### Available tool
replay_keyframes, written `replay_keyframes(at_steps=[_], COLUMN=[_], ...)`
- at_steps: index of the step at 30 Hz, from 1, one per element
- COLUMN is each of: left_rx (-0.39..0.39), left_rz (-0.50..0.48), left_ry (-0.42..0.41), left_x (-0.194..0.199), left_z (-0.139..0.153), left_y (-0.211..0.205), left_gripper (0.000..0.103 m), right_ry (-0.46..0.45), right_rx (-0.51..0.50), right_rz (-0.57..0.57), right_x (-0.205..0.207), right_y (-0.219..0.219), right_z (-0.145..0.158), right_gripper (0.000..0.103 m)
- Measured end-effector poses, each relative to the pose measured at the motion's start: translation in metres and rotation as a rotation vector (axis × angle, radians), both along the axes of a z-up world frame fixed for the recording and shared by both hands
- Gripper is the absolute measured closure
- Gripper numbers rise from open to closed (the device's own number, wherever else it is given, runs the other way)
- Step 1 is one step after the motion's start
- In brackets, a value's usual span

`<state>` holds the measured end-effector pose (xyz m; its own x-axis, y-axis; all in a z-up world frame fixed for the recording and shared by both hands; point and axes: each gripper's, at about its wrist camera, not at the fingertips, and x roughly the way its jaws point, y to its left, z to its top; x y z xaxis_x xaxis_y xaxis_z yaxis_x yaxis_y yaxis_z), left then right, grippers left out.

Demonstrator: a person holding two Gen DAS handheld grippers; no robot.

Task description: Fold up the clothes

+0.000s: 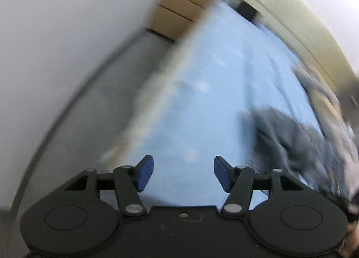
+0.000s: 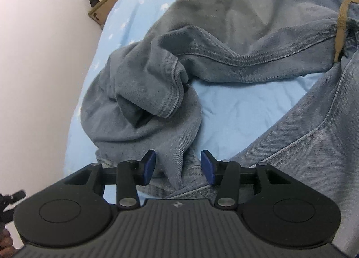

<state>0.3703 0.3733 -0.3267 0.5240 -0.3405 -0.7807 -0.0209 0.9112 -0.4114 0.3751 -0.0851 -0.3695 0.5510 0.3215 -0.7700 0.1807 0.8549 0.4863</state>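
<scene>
A pair of grey-blue jeans (image 2: 224, 40) lies crumpled on a light blue bed sheet (image 2: 242, 105), one leg bunched with its hem (image 2: 172, 91) turned over. My right gripper (image 2: 178, 163) is open, its blue pads on either side of a fold of the denim, low over the cloth. In the blurred left wrist view my left gripper (image 1: 183, 171) is open and empty above the bare sheet (image 1: 213, 78), with the jeans (image 1: 291, 132) off to its right.
A white wall (image 2: 33, 56) borders the bed on the left. A cardboard box (image 2: 103, 11) with dark items stands past the bed's far corner. Brown boxes (image 1: 177, 11) stand beyond the bed's edge in the left wrist view.
</scene>
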Motion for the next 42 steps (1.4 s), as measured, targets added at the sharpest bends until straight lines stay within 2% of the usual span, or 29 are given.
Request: replay_keyframes(at_steps=[3, 4, 5, 6, 7, 9, 14, 19, 21, 25, 27, 31, 35, 39, 40, 41, 42], left_rx=[-0.038, -0.029, -0.019, -0.009, 0.0, 0.017, 0.011, 0.023, 0.051, 0.012, -0.023, -0.065, -0.147, -0.215, -0.237, -0.22, -0.202], left_rz=[-0.19, -0.232, -0.273, -0.315, -0.355, -0.399, -0.435, -0.501, -0.533, -0.588, -0.58, -0.544, -0.512, -0.495, -0.483, -0.477, -0.471], left_ry=[0.002, 0.0, -0.002, -0.004, -0.007, -0.028, 0.008, -0.011, -0.015, -0.026, 0.009, 0.071, 0.209, 0.213, 0.22, 0.217, 0.215], left_x=[0.029, 0.035, 0.041, 0.047, 0.053, 0.062, 0.078, 0.086, 0.087, 0.088, 0.091, 0.093, 0.094, 0.092, 0.093, 0.093, 0.093], left_z=[-0.024, -0.03, -0.037, -0.043, -0.049, -0.056, -0.072, -0.067, -0.066, -0.062, -0.064, -0.071, -0.09, -0.095, -0.097, -0.096, -0.095], left_y=[-0.057, -0.073, -0.089, -0.105, -0.12, -0.14, -0.154, -0.173, -0.182, -0.196, -0.199, -0.202, -0.205, -0.208, -0.208, -0.209, -0.209], left_gripper=[0.046, 0.046, 0.046, 0.047, 0.047, 0.047, 0.048, 0.051, 0.053, 0.052, 0.051, 0.048, 0.046, 0.044, 0.045, 0.061, 0.081], right_ry=[-0.041, -0.044, -0.047, -0.046, -0.04, -0.038, -0.056, -0.064, -0.064, -0.105, -0.131, -0.128, -0.081, -0.014, 0.002, 0.011, 0.017], right_rx=[-0.02, -0.03, -0.059, -0.1, -0.129, -0.042, 0.137, 0.261, 0.315, 0.409, 0.443, 0.432, 0.384, 0.344, 0.33, 0.319, 0.308], right_rz=[0.018, 0.033, 0.054, 0.076, 0.085, 0.046, -0.086, -0.209, -0.253, -0.314, -0.335, -0.365, -0.394, -0.383, -0.369, -0.355, -0.34], right_x=[-0.005, -0.006, -0.006, -0.006, -0.005, -0.007, -0.017, -0.031, -0.036, -0.047, -0.052, -0.063, -0.075, -0.082, -0.083, -0.083, -0.083], right_y=[0.003, 0.005, 0.008, 0.012, 0.013, 0.003, -0.026, -0.047, -0.053, -0.065, -0.071, -0.08, -0.085, -0.084, -0.083, -0.08, -0.077], right_z=[0.004, 0.004, 0.003, 0.002, 0.002, 0.001, 0.005, 0.004, 0.004, 0.018, 0.027, 0.03, 0.02, 0.005, 0.003, 0.003, 0.004], right_gripper=[0.053, 0.053, 0.058, 0.065, 0.076, 0.1, 0.099, 0.099, 0.099, 0.099, 0.099, 0.099, 0.099, 0.099, 0.099, 0.099, 0.099])
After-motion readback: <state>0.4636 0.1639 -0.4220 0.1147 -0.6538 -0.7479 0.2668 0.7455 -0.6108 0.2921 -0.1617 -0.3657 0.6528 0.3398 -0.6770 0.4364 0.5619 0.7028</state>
